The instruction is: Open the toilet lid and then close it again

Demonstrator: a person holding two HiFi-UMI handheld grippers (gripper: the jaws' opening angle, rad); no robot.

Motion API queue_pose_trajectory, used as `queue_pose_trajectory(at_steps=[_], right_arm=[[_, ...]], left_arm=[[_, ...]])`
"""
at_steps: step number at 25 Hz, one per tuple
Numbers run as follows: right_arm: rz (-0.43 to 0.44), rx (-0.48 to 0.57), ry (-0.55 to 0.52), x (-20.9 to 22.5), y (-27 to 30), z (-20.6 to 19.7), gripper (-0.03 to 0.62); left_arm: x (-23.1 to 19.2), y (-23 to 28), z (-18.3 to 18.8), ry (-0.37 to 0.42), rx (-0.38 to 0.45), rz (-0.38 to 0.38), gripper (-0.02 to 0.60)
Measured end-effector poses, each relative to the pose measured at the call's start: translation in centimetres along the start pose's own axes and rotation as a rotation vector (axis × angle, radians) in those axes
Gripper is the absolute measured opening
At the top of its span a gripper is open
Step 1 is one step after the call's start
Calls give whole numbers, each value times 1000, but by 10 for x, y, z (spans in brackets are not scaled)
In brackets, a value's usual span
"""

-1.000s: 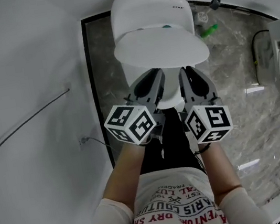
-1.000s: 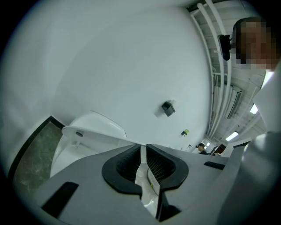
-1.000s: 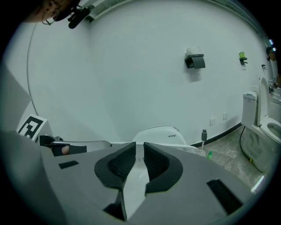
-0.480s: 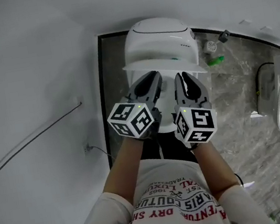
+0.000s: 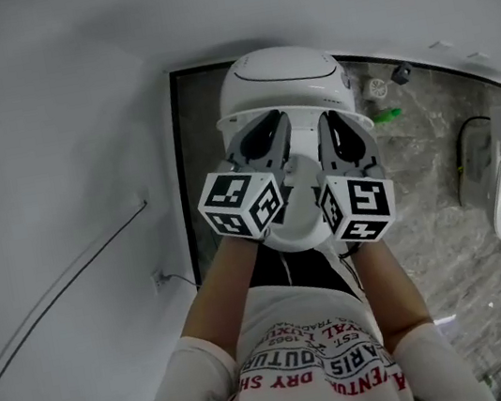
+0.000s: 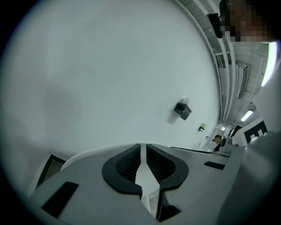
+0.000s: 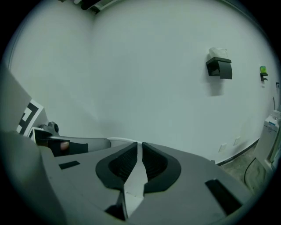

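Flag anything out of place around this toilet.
A small green item lies loose on the marbled floor just right of the toilet, looking dropped rather than stored. Nothing looks spilled or broken.

The toilet (image 5: 279, 76) is largely covered at its front, mid-frame. A second toilet (image 5: 499, 210) is cut off at the right edge; the green floor item (image 5: 387, 115) is too small to identify.
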State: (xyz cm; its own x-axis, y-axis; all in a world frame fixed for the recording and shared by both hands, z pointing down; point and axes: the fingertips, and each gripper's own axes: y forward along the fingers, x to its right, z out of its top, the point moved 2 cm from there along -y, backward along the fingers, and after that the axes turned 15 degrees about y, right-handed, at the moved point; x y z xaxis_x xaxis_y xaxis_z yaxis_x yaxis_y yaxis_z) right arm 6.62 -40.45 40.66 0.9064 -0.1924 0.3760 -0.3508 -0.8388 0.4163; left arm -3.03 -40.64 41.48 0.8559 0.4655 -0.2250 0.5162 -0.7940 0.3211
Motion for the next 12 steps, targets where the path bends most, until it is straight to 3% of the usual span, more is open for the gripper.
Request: queue_pose_trajectory(at_steps=[7, 12], right_arm=[[-68, 13, -6, 18, 52, 24, 38], [-90, 19, -23, 24, 70, 32, 38]], left_arm=[[-33, 49, 23, -14, -3, -55, 44], [-48, 70, 33, 20, -4, -46, 44]])
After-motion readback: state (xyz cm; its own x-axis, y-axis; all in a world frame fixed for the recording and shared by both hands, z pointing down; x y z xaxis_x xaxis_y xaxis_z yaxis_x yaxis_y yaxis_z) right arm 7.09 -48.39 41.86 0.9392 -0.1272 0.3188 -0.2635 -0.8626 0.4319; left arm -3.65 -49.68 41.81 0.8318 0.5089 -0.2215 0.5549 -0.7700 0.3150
